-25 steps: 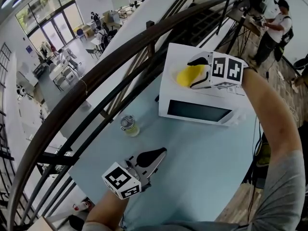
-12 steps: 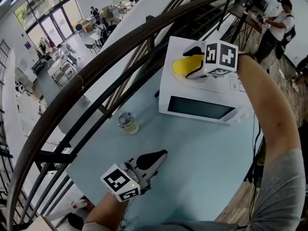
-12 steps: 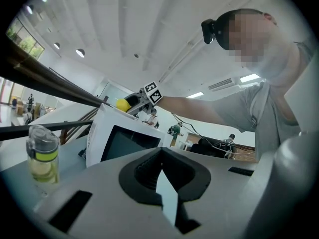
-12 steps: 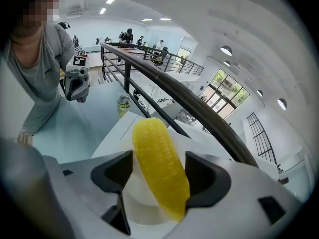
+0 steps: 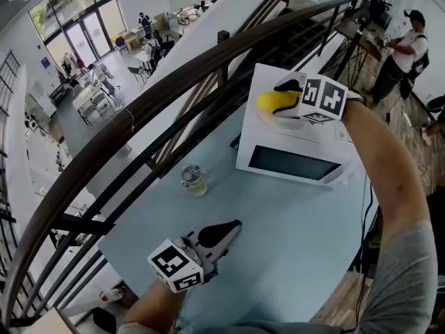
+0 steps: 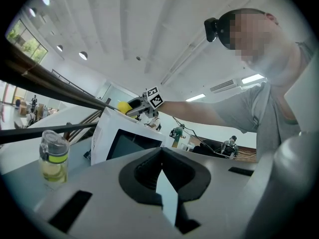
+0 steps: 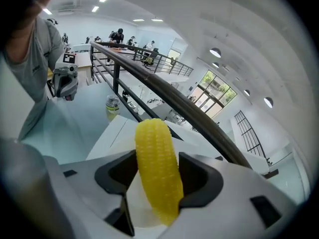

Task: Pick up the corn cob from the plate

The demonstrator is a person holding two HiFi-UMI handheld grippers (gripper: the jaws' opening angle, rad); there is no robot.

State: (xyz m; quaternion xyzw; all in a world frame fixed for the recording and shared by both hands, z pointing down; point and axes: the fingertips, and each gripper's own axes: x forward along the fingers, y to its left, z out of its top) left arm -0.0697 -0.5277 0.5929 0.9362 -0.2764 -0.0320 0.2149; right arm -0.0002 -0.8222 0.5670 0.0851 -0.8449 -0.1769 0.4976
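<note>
Corn cob [image 7: 157,176]: yellow, whole, resting on the white plate [image 5: 278,120], lengthwise between the two black pads of my right tongs.
Right tongs [image 5: 284,99]: tilted down over the plate. The jaws have just been closing and stand fairly wide, with a pad against each flank of the cob.
Plate: on top of the white microwave [image 5: 295,162], toward the railing side.
Microwave: on the pale blue tabletop [image 5: 278,242], door facing me, beside the dark railing [image 5: 139,106].
Left tongs [image 5: 224,231]: held level low over the tabletop, well apart from the microwave. The jaws are together with nothing between them.
Bottle [image 5: 194,180]: small and clear with yellowish contents, upright on the tabletop between my left tongs and the microwave, near the railing.
Bystander [image 5: 405,47]: standing on the floor beyond the tabletop, well apart from the work.
</note>
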